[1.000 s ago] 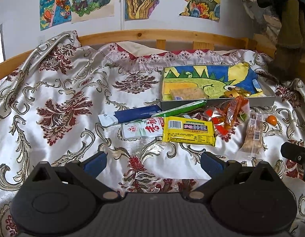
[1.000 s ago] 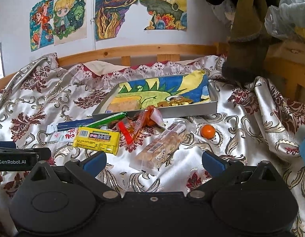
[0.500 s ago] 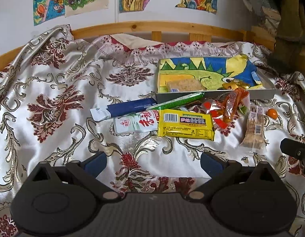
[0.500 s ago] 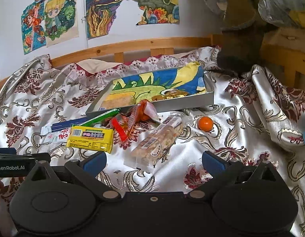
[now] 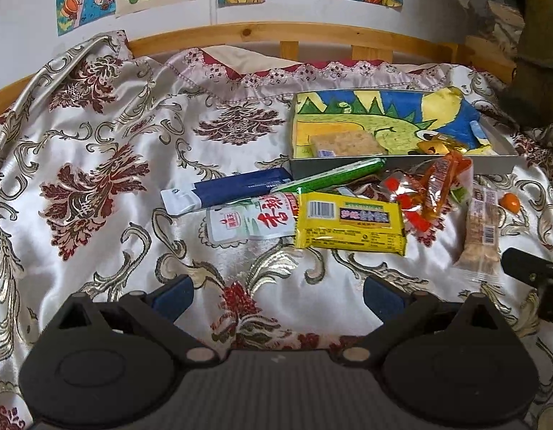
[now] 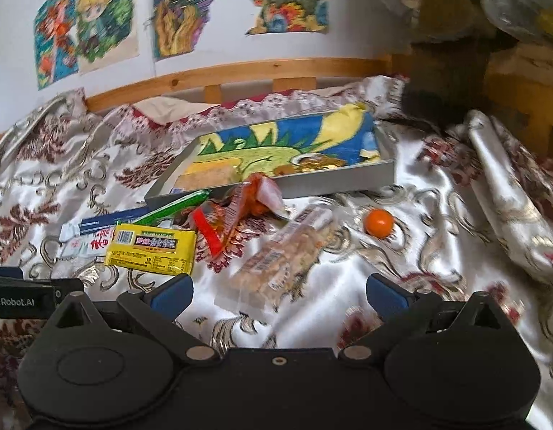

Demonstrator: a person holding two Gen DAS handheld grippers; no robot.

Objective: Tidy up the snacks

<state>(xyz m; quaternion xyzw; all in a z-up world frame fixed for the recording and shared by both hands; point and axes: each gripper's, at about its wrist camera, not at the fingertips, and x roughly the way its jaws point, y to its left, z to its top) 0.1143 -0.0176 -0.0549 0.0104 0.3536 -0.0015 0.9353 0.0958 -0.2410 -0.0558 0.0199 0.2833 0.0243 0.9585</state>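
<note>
Snacks lie on a patterned satin cloth in front of a grey tray [image 5: 402,169] [image 6: 334,182] lined with a dinosaur drawing. A yellow packet [image 5: 350,223] [image 6: 151,248], a white-and-red packet [image 5: 253,218], a blue-and-white stick [image 5: 226,193], a green stick [image 5: 334,175] [image 6: 172,206], orange-red wrappers [image 5: 430,188] [image 6: 237,211], a clear biscuit pack [image 5: 481,229] [image 6: 283,256] and an orange ball [image 5: 509,200] [image 6: 378,223] show. A cracker pack [image 5: 348,143] lies in the tray. My left gripper [image 5: 276,294] is open, short of the yellow packet. My right gripper [image 6: 278,294] is open, just short of the biscuit pack.
A wooden bed rail [image 5: 276,34] and a wall with drawings stand behind the tray. A rolled fold of cloth [image 6: 506,197] rises at the right. Gold-wrapped sweets [image 5: 434,147] sit in the tray. The other gripper's body shows at each view's edge [image 5: 534,272] [image 6: 22,297].
Both grippers have moved forward and lower toward the snacks. The right one has closed in on the biscuit pack and is blurred. Both stay open; nothing was picked up.
</note>
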